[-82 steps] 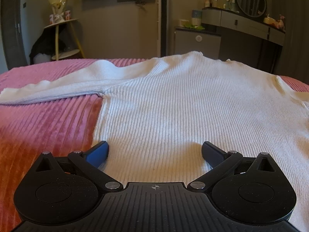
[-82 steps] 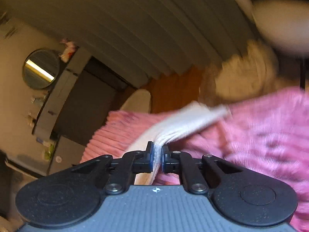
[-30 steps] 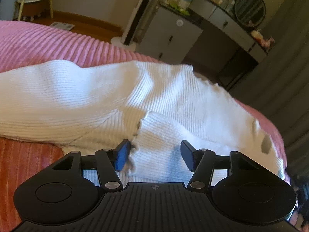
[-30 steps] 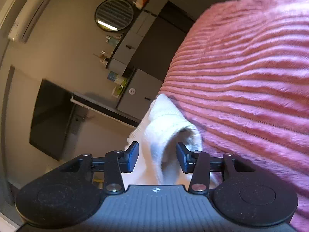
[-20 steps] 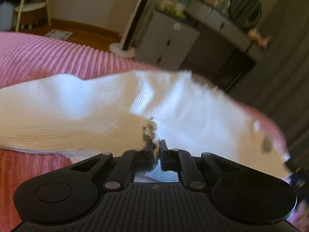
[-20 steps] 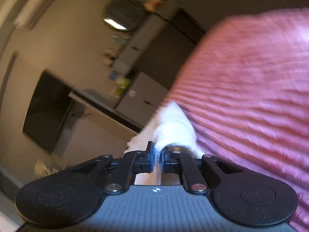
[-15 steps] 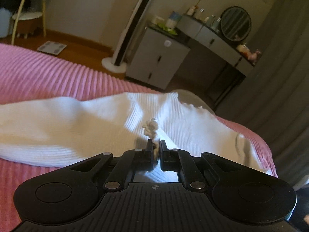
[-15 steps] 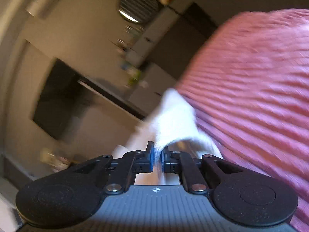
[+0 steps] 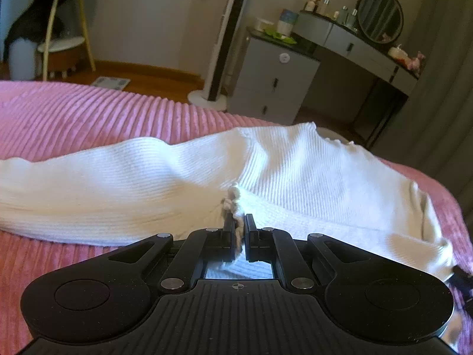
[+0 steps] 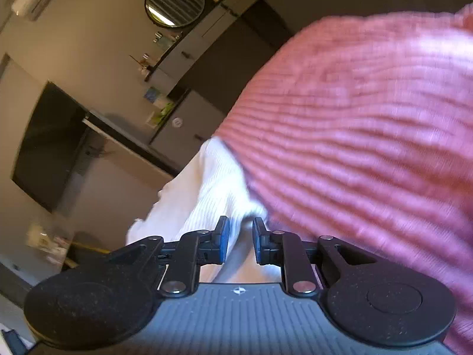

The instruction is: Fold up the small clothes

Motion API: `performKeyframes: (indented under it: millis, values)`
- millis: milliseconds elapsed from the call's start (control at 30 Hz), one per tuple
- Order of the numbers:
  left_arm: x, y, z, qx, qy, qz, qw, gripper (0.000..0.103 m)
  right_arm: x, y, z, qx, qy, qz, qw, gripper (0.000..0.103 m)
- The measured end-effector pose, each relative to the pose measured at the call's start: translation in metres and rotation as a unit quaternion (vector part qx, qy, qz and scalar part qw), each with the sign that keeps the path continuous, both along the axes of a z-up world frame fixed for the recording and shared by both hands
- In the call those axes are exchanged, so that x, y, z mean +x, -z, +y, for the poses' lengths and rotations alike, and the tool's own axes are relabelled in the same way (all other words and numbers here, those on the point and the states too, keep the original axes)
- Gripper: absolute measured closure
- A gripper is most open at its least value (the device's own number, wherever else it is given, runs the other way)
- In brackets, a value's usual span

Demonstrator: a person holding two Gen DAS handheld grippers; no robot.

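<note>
A white ribbed sweater [image 9: 295,171] lies spread across the pink ribbed bedspread [image 9: 88,112], one sleeve stretching off to the left. My left gripper [image 9: 240,222] is shut on a bunched bit of the sweater's edge, which sticks up between the pads. In the right wrist view, which is rolled to one side, another part of the sweater [image 10: 207,183] runs between the fingers of my right gripper [image 10: 240,227]. Its jaws are opening: a gap shows beside the cloth, which still sits between them. The bedspread [image 10: 354,118] fills the right of that view.
Beyond the bed's far edge stand a grey cabinet [image 9: 275,80], a dressing table with a round mirror [image 9: 380,14], a tall tower fan [image 9: 230,35] and a small side table [image 9: 62,23]. A dark wall screen [image 10: 50,145] shows in the right wrist view.
The left jaws closed on the sweater's edge and lifted it a little. The right jaws closed on the cloth, then parted again, and that view rolled.
</note>
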State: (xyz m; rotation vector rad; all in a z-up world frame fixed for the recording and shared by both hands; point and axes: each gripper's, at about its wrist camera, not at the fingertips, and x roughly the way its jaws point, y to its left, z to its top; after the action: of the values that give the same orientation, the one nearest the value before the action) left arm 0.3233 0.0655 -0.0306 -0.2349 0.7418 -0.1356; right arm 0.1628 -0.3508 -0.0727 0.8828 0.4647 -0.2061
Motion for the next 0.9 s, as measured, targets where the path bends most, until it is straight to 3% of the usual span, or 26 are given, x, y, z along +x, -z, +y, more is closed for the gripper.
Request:
performKeyframes:
  millis: [133,267,500,633,667,767,900]
  values:
    - [-0.006,0.009,-0.002,-0.025,-0.006,-0.001,0.9997,0.095,0.015,-0.032,0.006,-0.072,-0.021,0.006,0.997,0.083]
    - [-0.003,0.020,-0.006,-0.006,-0.003,0.002,1.0000,0.095,0.060,-0.053,0.024,-0.136,-0.083,0.018,0.987,0.081]
    - [-0.001,0.020,0.000,-0.012,0.005,0.005,0.9999,0.095,0.132,-0.040,0.053,-0.218,-0.142,0.148,0.954,0.081]
    - [-0.002,0.020,-0.003,0.002,0.014,0.001,0.9999,0.095,0.143,-0.035,0.060,-0.242,-0.157,0.174,0.941,0.085]
    - [-0.002,0.019,-0.004,0.003,0.014,0.001,0.9999,0.095,0.144,-0.036,0.059,-0.243,-0.157,0.174,0.941,0.093]
    - [-0.002,0.018,-0.002,-0.002,0.013,0.003,0.9999,0.095,0.141,-0.038,0.054,-0.230,-0.154,0.163,0.947,0.095]
    - [-0.004,0.010,0.001,-0.002,0.008,-0.011,0.9999,0.095,0.127,-0.053,0.048,-0.229,-0.125,0.088,0.961,0.096]
